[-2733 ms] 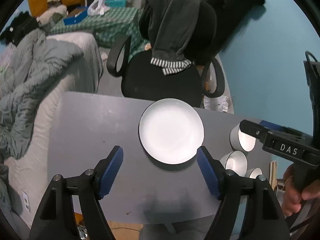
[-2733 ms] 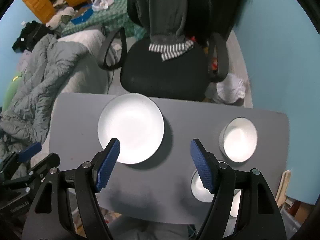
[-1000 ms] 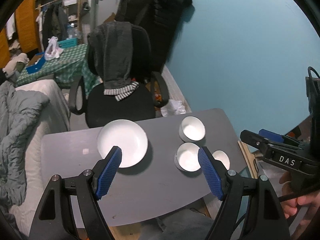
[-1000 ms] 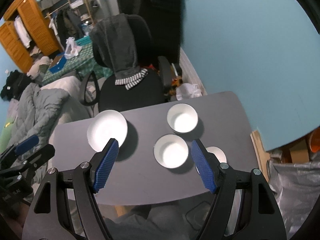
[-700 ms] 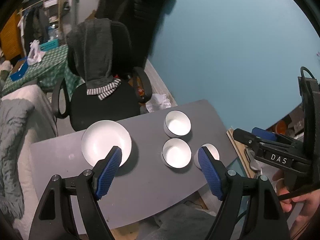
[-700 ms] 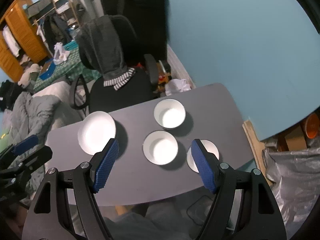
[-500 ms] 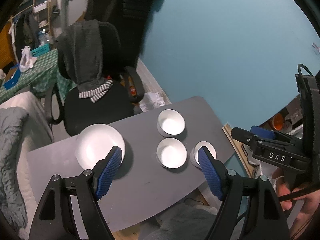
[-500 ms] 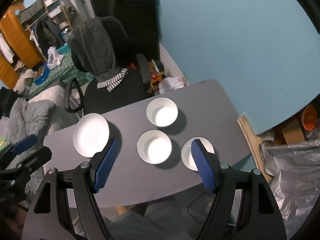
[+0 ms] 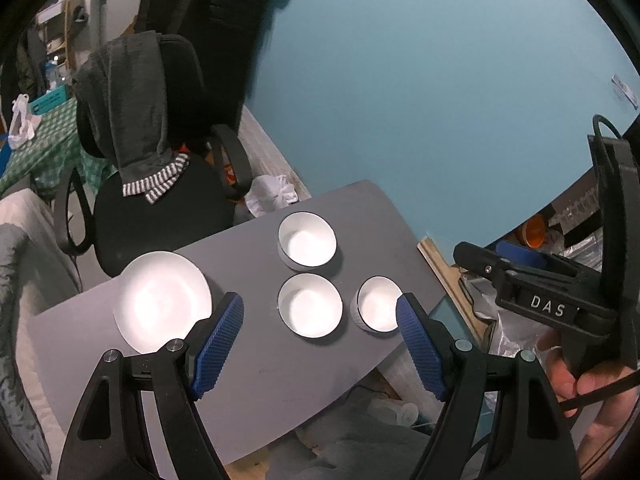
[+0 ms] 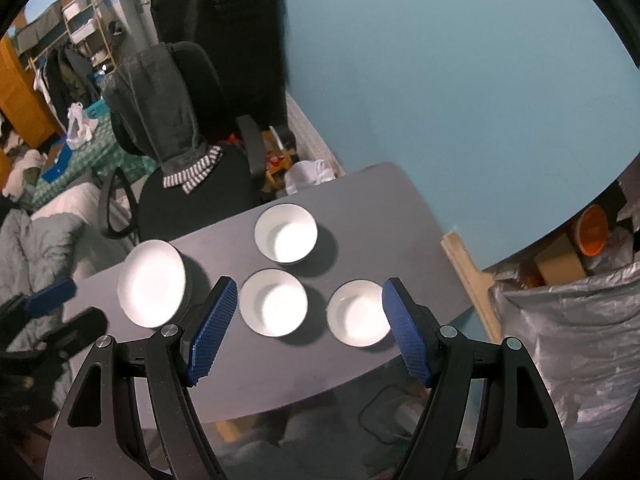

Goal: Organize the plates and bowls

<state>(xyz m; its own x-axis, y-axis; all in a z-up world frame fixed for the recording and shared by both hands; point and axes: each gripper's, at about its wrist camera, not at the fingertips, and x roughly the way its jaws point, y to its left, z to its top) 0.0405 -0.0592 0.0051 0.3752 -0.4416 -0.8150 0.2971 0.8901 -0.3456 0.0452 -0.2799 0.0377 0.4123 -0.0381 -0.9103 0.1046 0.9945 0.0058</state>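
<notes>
Both sets of jaws agape and empty over table (image 10: 360, 368); lower right gripper (image 10: 304, 330) squarely onto lower-right bowl (image 10: 357, 313), pinching rim, avoiding middle bowl (image 10: 273, 303).

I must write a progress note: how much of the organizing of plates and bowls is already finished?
Nothing looks done: the plate and three bowls lie apart on the table. In hand: nothing; the left gripper and right gripper are open above it. All the organizing is left.
</notes>
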